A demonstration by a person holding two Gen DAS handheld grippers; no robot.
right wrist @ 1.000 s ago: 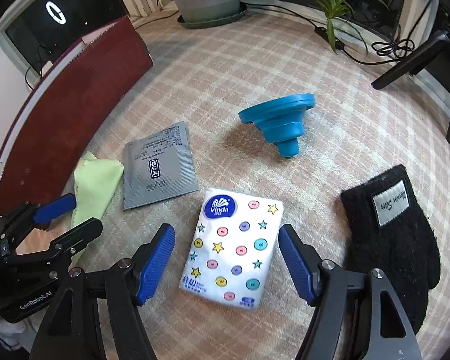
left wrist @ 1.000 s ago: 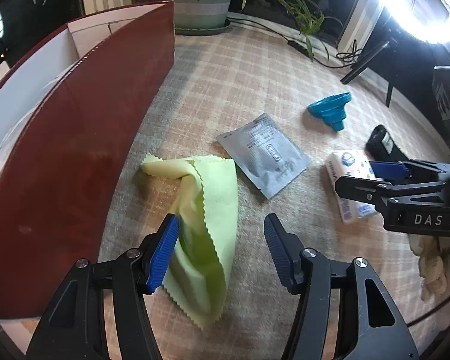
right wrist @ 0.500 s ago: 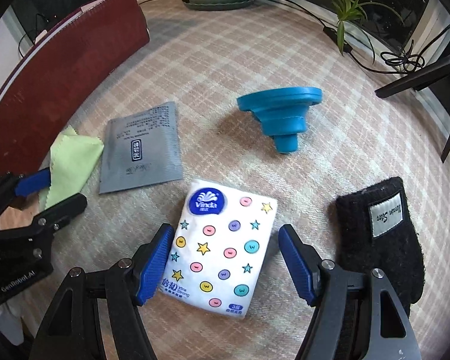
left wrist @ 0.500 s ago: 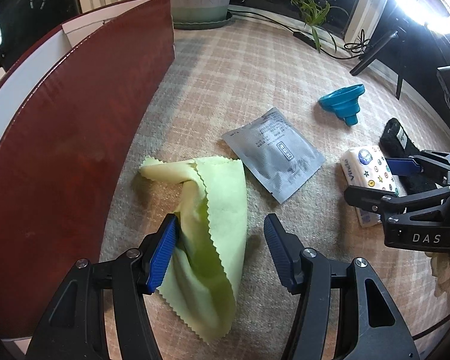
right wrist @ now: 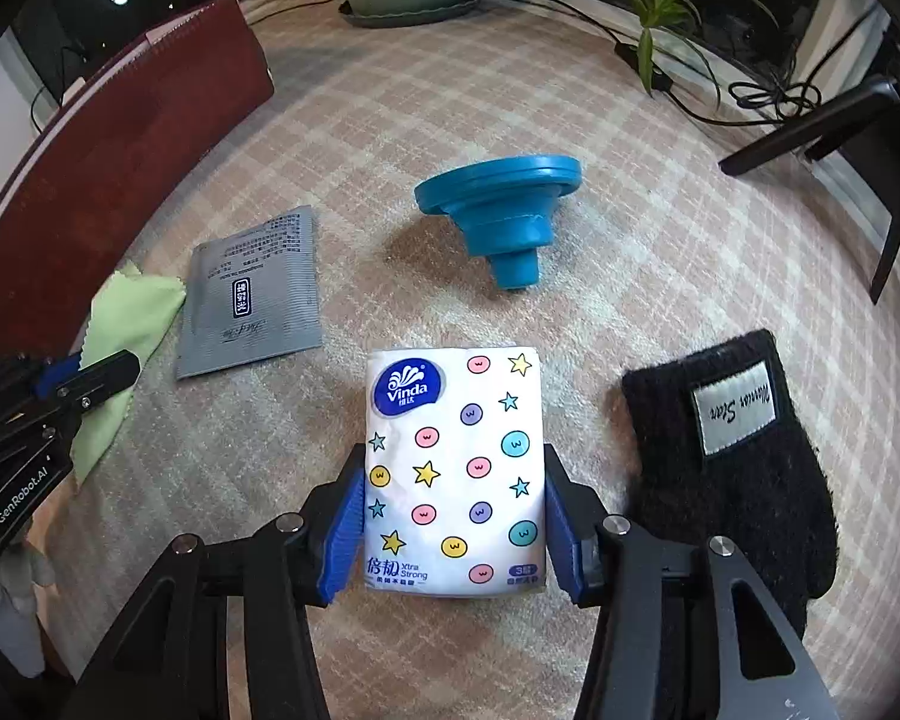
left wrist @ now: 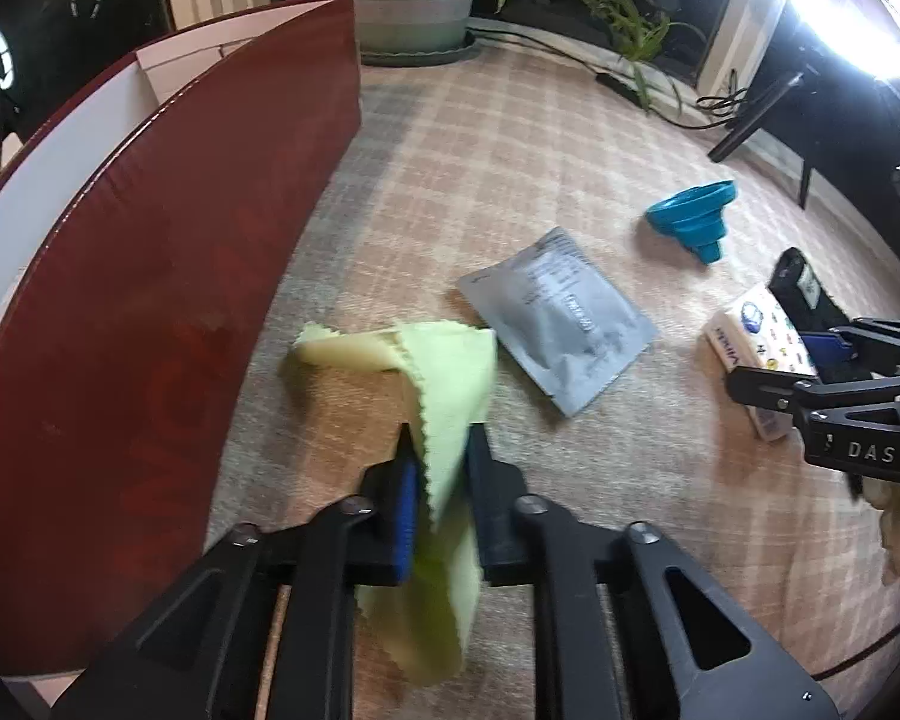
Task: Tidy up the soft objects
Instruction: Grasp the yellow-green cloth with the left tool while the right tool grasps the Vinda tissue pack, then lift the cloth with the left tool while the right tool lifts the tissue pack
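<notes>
The big red box (left wrist: 150,312) is standing beside my left claw (left wrist: 441,468), likely waiting for the soft things. My right claw (right wrist: 455,519) is closing on the tissue pack (right wrist: 455,468), with pads touching both sides. My left claw is closing tight on the little green cloth (left wrist: 444,384) lying on the rug, ready for lifting.

The right tool (right wrist: 455,516) is closing on the tissue pack (right wrist: 453,468), beside a black glove (right wrist: 744,468).
</notes>
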